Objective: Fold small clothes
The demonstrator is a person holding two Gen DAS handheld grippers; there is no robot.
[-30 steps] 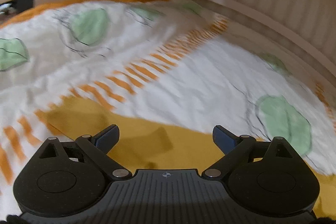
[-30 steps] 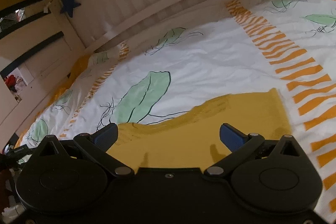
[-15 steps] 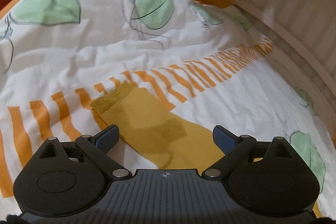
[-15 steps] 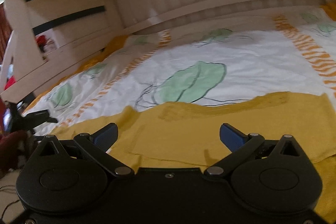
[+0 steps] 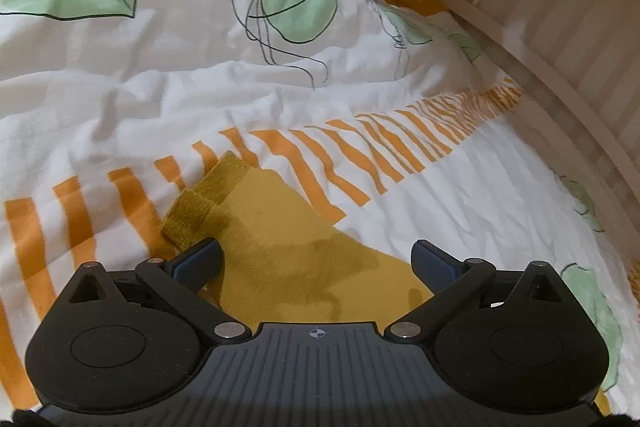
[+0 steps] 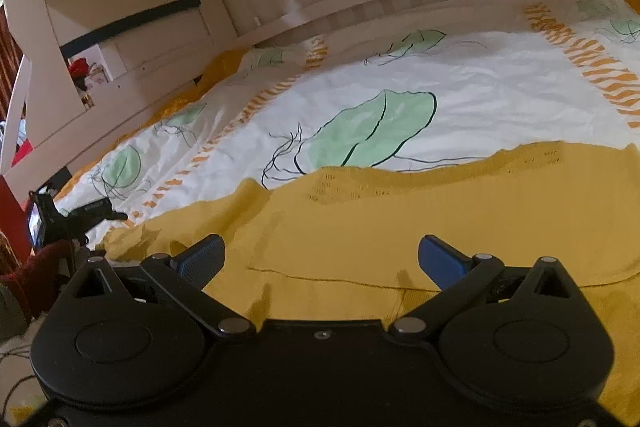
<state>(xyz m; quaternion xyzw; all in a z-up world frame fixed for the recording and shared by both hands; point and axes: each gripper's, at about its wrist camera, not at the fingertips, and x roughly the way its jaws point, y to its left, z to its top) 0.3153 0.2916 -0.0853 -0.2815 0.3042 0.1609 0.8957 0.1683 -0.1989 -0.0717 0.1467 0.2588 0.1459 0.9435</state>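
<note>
so the yellow knit garment (image 6: 460,211) lies spread flat on the bed cover (image 5: 160,87), near the cover's front edge and partly over its band of orange stripes (image 5: 360,155); one sleeve with a ribbed cuff (image 5: 208,199) reaches out toward the stripes in the left wrist view. the left gripper (image 5: 316,259) has just been opening to its widest, and the sleeve lies below the gap between its jaws, not pinched. the right gripper (image 6: 320,259) also stands wide, over the body of the garment near a seam line (image 6: 320,277), with nothing held.

risks from here, as a judgement: the left jaws sit across the sleeve well back from the cuff, so closing now could catch a bunch of knit mid-sleeve and fold it crooked. the cover is soft and wrinkled; a pad pressed deep could pick up the cover together with the garment and drag both. on the right, the loose openwork hem could snag on a pad edge. two uneven grips would skew the fold.

no brand or label shows on the garment. a dark device (image 6: 72,215) past the cover's left edge carries small pale lettering, probably a maker's name, too blurred to read.
</note>
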